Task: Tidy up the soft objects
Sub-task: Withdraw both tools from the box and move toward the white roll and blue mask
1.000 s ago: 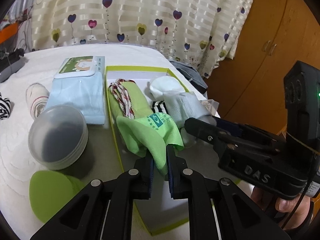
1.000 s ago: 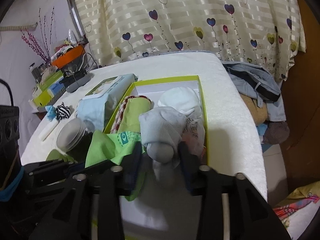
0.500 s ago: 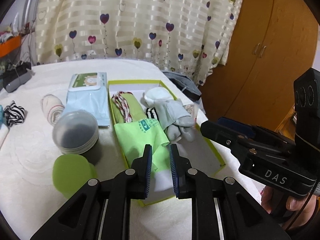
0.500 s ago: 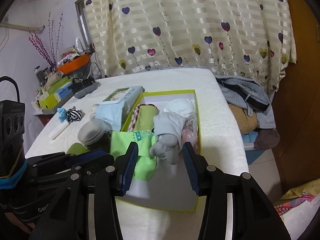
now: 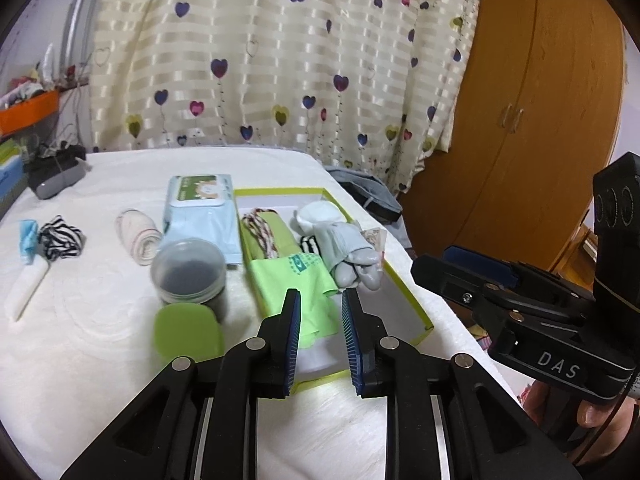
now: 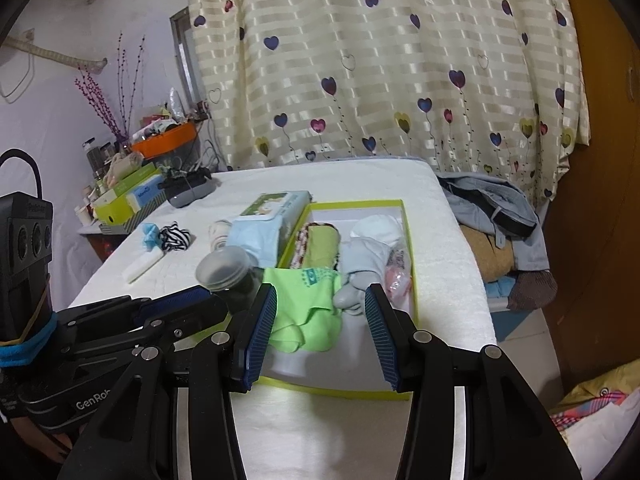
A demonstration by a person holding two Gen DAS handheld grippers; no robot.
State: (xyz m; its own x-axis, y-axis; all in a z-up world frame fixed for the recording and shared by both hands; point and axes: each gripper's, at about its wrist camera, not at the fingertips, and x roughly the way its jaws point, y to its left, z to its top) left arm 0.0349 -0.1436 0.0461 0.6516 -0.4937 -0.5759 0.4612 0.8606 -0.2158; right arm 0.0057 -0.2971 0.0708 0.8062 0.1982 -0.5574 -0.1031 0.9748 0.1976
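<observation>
A shallow lime-edged cardboard box (image 5: pixel 404 292) on the white-covered table (image 5: pixel 100 344) already holds a bright green folded cloth (image 5: pixel 304 284) at its near left, a grey sock bundle (image 5: pixel 348 248) to its right, a white rolled sock (image 5: pixel 316 212) at the far end and an olive roll with red-and-white trim (image 5: pixel 272 232). The green cloth's long axis runs near to far along the box. Left on the table, to the left of the box, lie a cream rolled cloth (image 5: pixel 138 232) and a black-and-white striped piece (image 5: pixel 60 238), so the sorting appears partly done. The left gripper (image 5: pixel 320 308) hangs above the box's near end, jaws opening, nothing between them; the right gripper (image 6: pixel 320 312) stands wide and empty.
</observation>
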